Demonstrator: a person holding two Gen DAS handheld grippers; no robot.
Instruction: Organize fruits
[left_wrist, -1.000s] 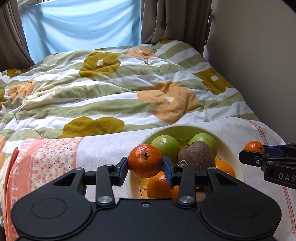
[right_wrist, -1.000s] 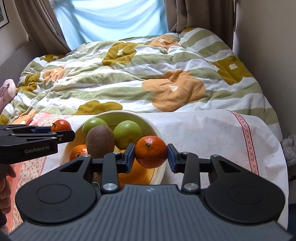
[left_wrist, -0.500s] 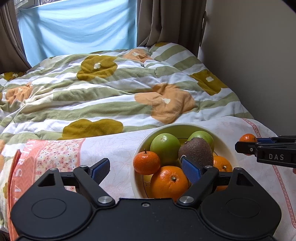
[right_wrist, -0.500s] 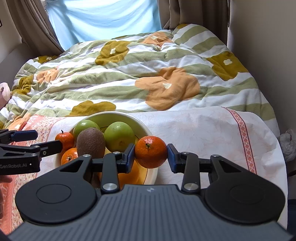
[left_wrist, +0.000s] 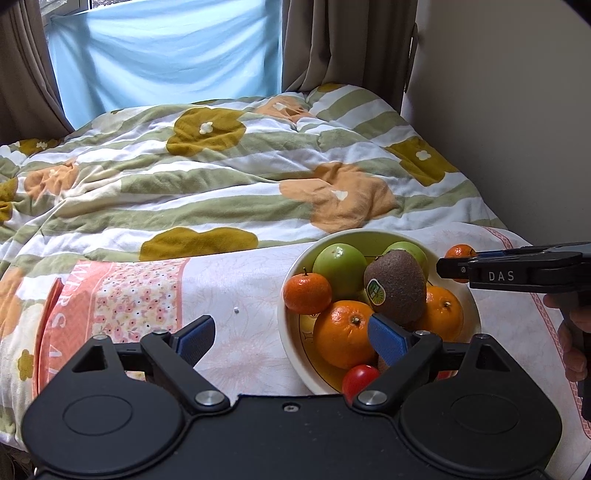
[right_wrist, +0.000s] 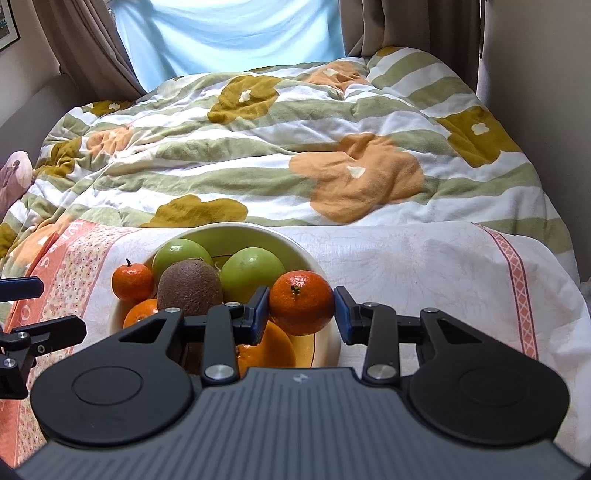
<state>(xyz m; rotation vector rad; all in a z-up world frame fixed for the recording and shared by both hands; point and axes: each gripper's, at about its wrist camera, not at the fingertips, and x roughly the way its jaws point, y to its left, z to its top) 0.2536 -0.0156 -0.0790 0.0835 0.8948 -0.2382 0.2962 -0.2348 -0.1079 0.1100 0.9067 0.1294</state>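
Left tool (left_wrist: 290, 334), blue pads spread wide and holding nothing, hovers before the cream ceramic bowl (left_wrist: 291, 354). Right tool (right_wrist: 301, 309) grips a round orange mandarin (right_wrist: 301, 302) over the bowl's near rim (brown kiwi (right_wrist: 190, 281), green apples inside). Beyond: a floral striped duvet (right_wrist: 280, 147) on the bed.

On the side of the right gripper (left_wrist: 448, 267) I can read the white letters "DAS". On the cloth (left_wrist: 236, 291) there is an orange band at the left with big pale letters; I can make out "S A" and above them something like "ER", but the whole word I cannot tell. The kiwi (left_wrist: 397, 291) carries a small green sticker (left_wrist: 376, 290); its print is too small to read.
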